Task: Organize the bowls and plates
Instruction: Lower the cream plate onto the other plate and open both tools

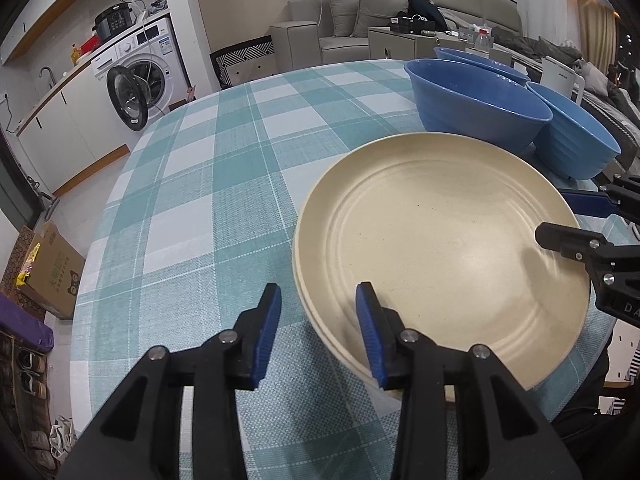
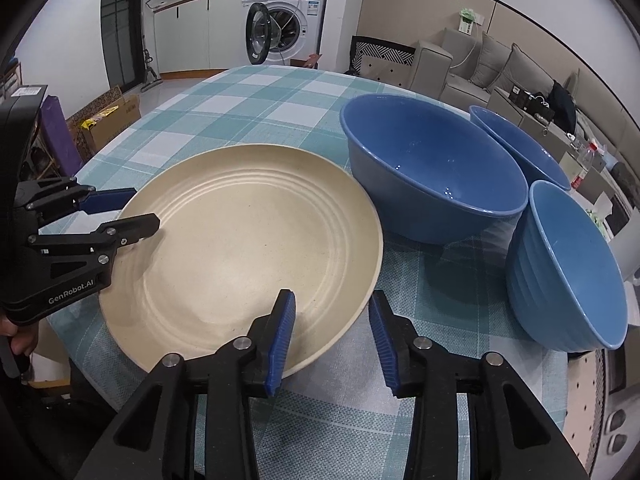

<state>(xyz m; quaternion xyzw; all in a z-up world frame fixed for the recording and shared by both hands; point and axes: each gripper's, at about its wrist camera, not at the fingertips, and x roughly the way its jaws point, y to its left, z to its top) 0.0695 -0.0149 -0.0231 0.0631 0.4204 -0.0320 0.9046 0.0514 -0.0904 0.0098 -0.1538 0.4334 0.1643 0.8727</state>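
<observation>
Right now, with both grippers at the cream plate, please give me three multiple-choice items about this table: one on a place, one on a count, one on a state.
1. Where do the blue ribbed bowls stand, seen from the right wrist camera?
A. right of the cream round plate
B. stacked on the plate
C. on the floor

2. How many blue bowls are on the teal checked tablecloth?
A. one
B. three
C. five

3. How does the left gripper stand at the plate's rim?
A. shut far from the plate
B. open, one finger each side of the rim
C. holding a bowl

Answers:
1 A, the bowls sit beside the plate on its right.
2 B, a large bowl, one behind it and one nearer show.
3 B, the blue pads straddle the rim with gaps showing; the right gripper does likewise.
</observation>
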